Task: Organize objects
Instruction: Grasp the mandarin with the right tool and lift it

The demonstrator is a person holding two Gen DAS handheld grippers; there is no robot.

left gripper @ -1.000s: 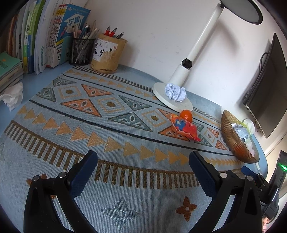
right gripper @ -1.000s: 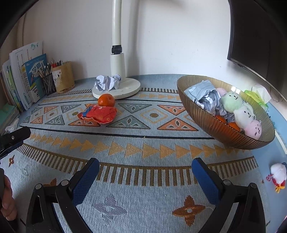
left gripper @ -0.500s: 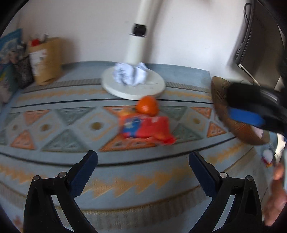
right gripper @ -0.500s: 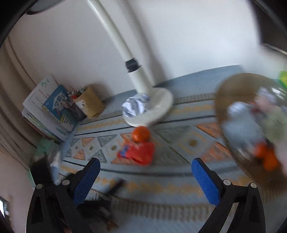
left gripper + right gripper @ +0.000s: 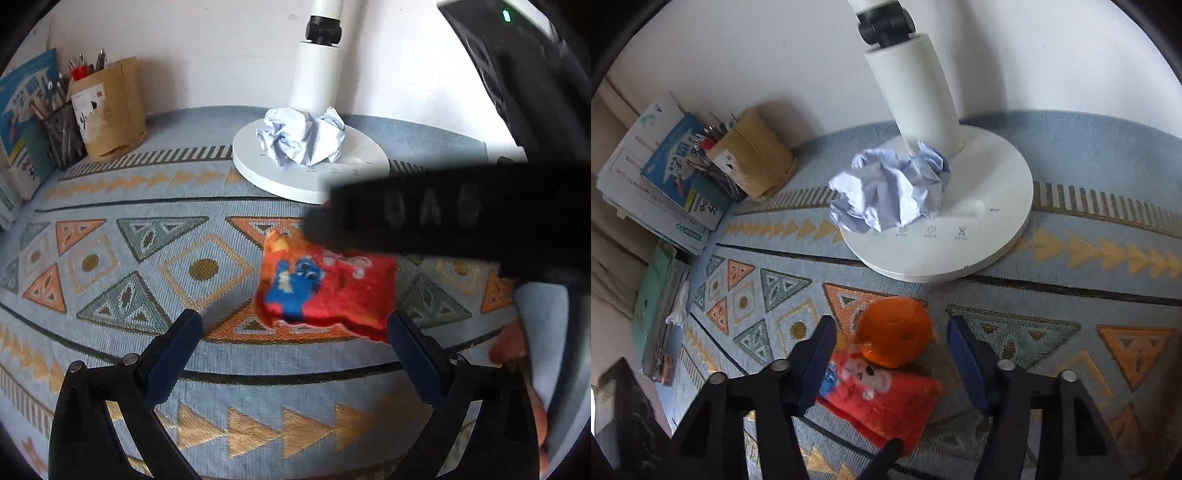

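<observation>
The right hand-held gripper (image 5: 890,350) gapes wide, the orange (image 5: 894,336) between its jaws, touching the red pouch (image 5: 882,400) beneath; closing off-centre could roll it away. The left hand-held gripper (image 5: 295,343), also wide, crowds the pouch

Woven mat (image 5: 155,258), crumpled paper (image 5: 301,136)

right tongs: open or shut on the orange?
Open. The right tongs straddle the orange, with mat showing between the fruit and the right-hand pad; the other pad's contact is unclear.
</observation>
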